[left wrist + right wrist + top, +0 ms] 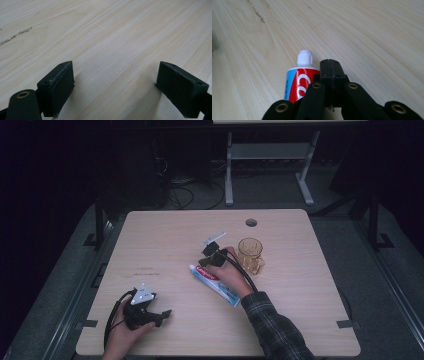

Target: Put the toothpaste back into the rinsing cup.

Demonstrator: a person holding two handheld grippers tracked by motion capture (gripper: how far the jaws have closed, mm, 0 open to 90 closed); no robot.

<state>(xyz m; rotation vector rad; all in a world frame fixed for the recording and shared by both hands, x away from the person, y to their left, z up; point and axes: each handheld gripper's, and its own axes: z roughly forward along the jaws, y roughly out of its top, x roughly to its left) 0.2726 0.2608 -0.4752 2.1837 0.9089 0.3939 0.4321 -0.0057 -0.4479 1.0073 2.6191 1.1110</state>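
the left tongs (161,314) sit at about seven o'clock on the counter (165,235), held in the person's left hand (125,332). in the left gripper view its two black jaws stand wide apart with nothing between them, just bare pale wood grain beneath. a grey three-cornered plate (143,295) rides on top of it and a black cable loops back toward the counter's near edge.

the right tongs (331,67) are near the counter's middle, held in the right hand (231,273), whose sleeve (275,327) is dark plaid. in the right gripper view its jaws are pressed flat together, gripping nothing; they lie just beside the toothpaste tube (298,83), at the tube's three o'clock in that view. whether they touch the tube i cannot tell.

the tube is red, white and blue with a white ribbed cap (305,58). in the high view it lies flat just below the counter's middle, slanting from ten o'clock down to four o'clock, partly under the right hand. an amber glass mug (250,254) stands upright just at three o'clock of the right hand.

the counter is light wood with a round cable hole (251,222) near its far edge at twelve o'clock. the room around is dark, with grey flooring, tangled cables and the white legs of another desk (229,170) beyond.
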